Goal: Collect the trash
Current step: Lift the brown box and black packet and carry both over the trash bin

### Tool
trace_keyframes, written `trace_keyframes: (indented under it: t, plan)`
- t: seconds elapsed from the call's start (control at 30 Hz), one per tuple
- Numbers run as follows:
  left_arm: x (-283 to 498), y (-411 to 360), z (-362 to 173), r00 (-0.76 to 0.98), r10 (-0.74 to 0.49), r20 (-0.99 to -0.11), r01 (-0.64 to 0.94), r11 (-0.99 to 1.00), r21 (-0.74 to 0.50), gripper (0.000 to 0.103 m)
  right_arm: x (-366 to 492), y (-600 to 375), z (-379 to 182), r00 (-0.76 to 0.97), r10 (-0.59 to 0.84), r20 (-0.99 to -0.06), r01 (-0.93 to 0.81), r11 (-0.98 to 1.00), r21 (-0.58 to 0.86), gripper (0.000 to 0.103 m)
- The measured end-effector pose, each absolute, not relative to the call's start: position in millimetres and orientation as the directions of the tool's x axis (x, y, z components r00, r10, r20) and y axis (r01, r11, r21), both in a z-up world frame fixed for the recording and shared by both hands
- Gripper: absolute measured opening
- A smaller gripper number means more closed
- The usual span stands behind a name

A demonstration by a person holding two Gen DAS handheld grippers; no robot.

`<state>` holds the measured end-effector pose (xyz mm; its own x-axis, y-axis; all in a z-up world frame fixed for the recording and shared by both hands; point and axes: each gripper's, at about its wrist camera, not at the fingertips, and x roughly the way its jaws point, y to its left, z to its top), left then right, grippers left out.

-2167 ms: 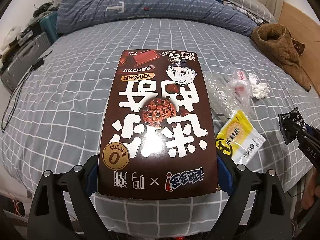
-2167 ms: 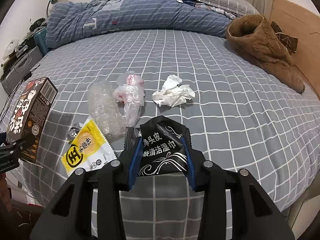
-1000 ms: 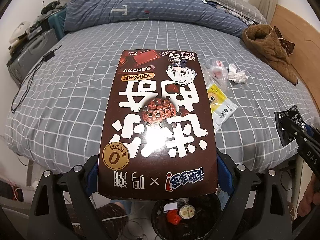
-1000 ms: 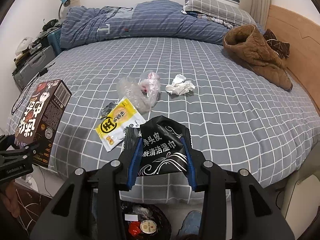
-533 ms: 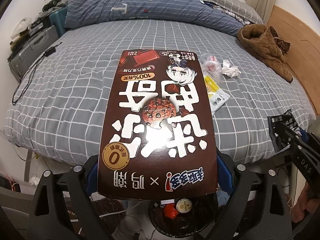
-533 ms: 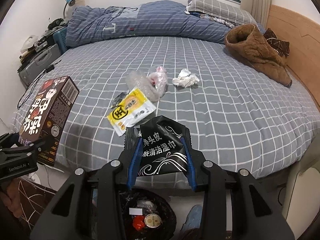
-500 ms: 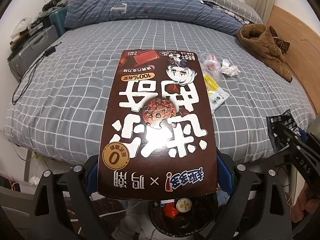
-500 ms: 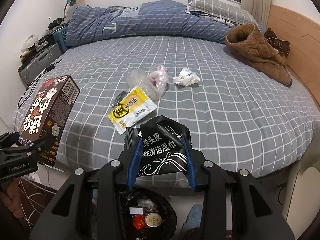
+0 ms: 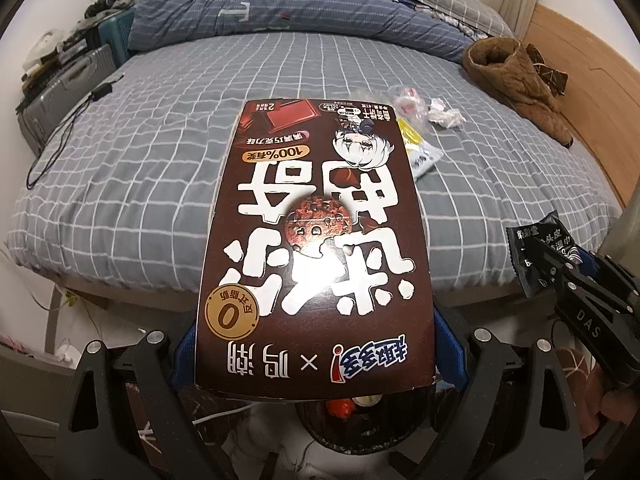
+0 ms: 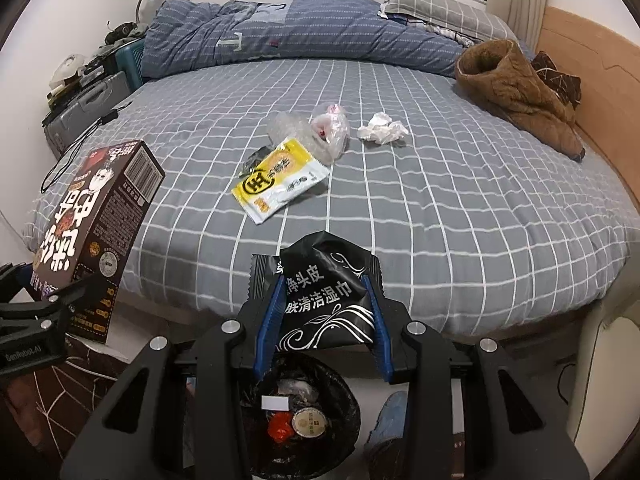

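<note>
My left gripper (image 9: pixel 314 344) is shut on a brown cookie box (image 9: pixel 316 216), held flat off the foot of the bed; the box also shows in the right wrist view (image 10: pixel 92 232). My right gripper (image 10: pixel 326 320) is shut on a black wet-wipe packet (image 10: pixel 326 300), held above a black-lined trash bin (image 10: pixel 300 420) on the floor. The bin shows partly under the box in the left wrist view (image 9: pixel 352 420). On the bed lie a yellow snack wrapper (image 10: pixel 280 176), clear plastic bags (image 10: pixel 320 130) and a crumpled white tissue (image 10: pixel 382 128).
The grey checked bed (image 10: pixel 440 200) carries a blue duvet (image 10: pixel 280 36) at the far end and a brown fleece garment (image 10: pixel 516 92) at the right. A grey suitcase (image 10: pixel 84 116) and a cable stand at the left. A blue slipper (image 10: pixel 390 416) lies by the bin.
Both grippers have drawn back from the bed with their loads. The bed edge and the trash bin have come into view below them. The trash on the bed looks farther away.
</note>
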<state>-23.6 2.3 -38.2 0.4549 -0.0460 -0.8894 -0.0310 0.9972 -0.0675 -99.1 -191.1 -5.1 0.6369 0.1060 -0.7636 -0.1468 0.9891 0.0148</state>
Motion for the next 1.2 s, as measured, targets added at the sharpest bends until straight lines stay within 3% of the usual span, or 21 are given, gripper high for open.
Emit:
trace_keyframes:
  t: [1.2]
  plan:
    - [-93.0, -12.3, -93.9, 0.313, -0.056, -0.948, -0.009, 0.998, -0.062, 0.089, -173.8, -165.8, -89.1, 0.494, 0.114, -0.862, -0.156, 0.987, 0.041, 0.038]
